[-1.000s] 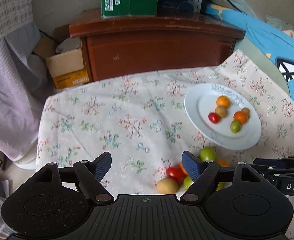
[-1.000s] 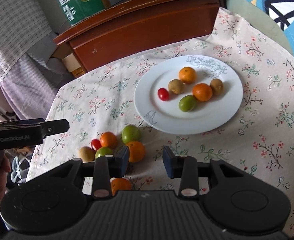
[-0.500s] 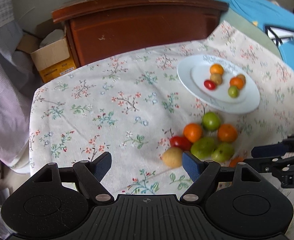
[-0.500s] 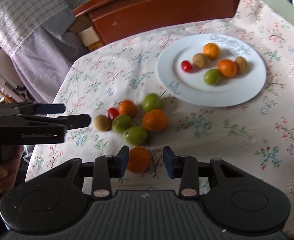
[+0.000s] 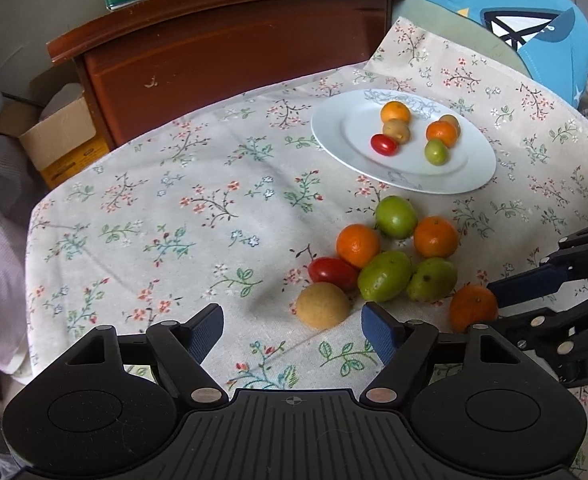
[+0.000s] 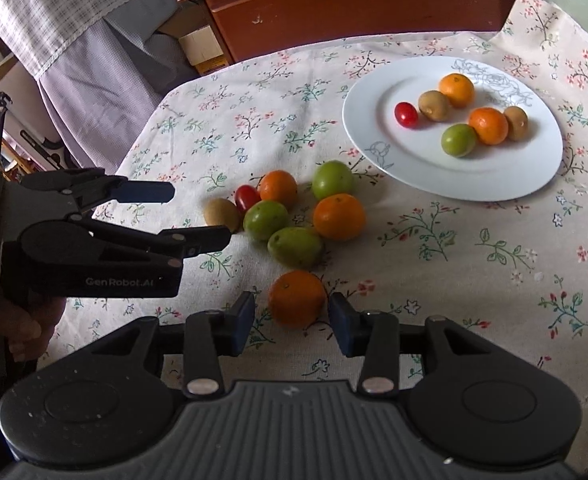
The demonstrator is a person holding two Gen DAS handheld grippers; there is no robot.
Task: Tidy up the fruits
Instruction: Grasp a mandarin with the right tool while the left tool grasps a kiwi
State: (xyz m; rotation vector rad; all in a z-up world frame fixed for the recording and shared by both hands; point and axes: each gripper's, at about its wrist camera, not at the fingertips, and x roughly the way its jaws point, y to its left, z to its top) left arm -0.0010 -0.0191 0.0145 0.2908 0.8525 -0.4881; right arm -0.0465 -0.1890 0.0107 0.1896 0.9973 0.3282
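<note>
Floral-print cloth [image 6: 434, 248] covers the table. Glossy round white plate [image 6: 446, 176], near the cloth's far right corner, holds six small fruits: two oranges, two brown kiwis, one green plum, one red tomato. On the cloth by the plate's near rim sits a loose cluster [image 6: 294, 208] of seven: two oranges, three green plums, one tomato, one fuzzy kiwi [image 5: 323, 311]. An eighth, a lone orange [image 6: 297, 298], lies nearer the front edge between the parted fingers of the right gripper [image 6: 290, 318], untouched. Left gripper [image 5: 293, 326] gapes wide, empty, beside the kiwi.
</note>
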